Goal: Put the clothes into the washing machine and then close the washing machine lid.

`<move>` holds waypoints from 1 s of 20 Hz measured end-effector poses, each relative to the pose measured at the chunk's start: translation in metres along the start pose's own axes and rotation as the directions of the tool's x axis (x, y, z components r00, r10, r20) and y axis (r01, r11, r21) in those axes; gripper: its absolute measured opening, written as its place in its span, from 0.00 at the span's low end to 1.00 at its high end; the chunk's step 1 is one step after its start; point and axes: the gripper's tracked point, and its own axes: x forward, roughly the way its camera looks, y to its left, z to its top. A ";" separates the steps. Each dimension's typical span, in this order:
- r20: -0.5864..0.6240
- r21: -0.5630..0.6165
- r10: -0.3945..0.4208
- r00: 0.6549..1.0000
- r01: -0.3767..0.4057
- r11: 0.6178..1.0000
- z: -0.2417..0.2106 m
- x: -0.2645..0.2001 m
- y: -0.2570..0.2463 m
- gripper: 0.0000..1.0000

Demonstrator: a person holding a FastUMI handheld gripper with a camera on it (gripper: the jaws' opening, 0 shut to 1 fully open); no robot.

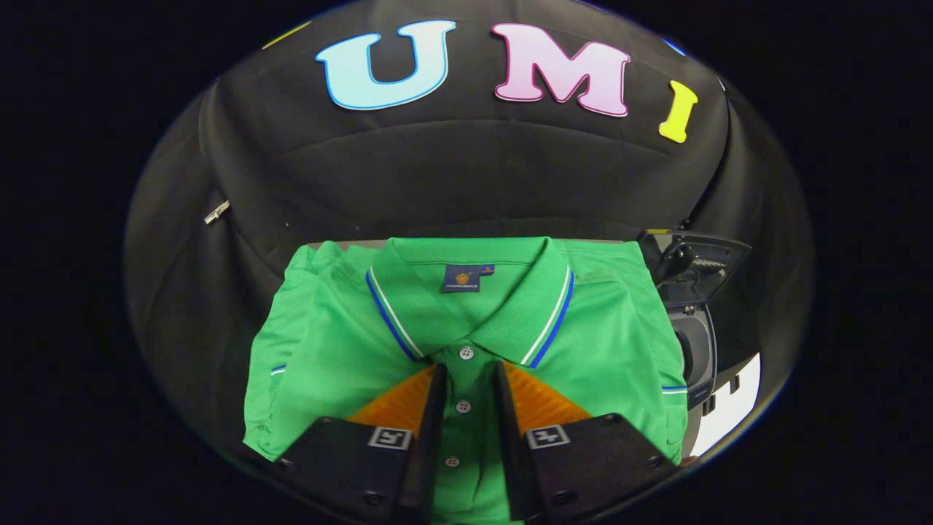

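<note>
One garment is the business here: a folded green polo shirt point(466, 328) lying flat just ahead of and under the gripper point(466, 375), collar away from the camera, its button placket running straight between the two fingers. The fingers stand a little apart, with the placket strip showing in the gap; whether their tips already press on the cloth I cannot tell from this angle, though nothing looks bunched or lifted yet. So the step in hand is, by my reading, the first pick of the shirt. The gripper points forward and down over the shirt's chest, centred on the buttons (a tidy line-up). Beyond the shirt's right shoulder sits the washing machine point(696, 350), its lid point(692, 266) apparently raised, though that corner is dark. Next, the fingers need to close on a fold of fabric, then carry it rightward to the opening.
</note>
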 end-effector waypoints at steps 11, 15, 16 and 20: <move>0.036 -0.028 -0.018 0.999 0.020 0.999 -0.005 -0.006 -0.011 0.06; 0.081 -0.072 -0.026 0.996 0.032 0.997 0.004 -0.004 -0.008 0.05; 0.106 -0.097 -0.024 0.994 0.034 0.995 0.007 -0.007 -0.006 0.05; 0.205 -0.103 -0.025 0.978 0.047 0.994 0.030 -0.025 -0.004 0.05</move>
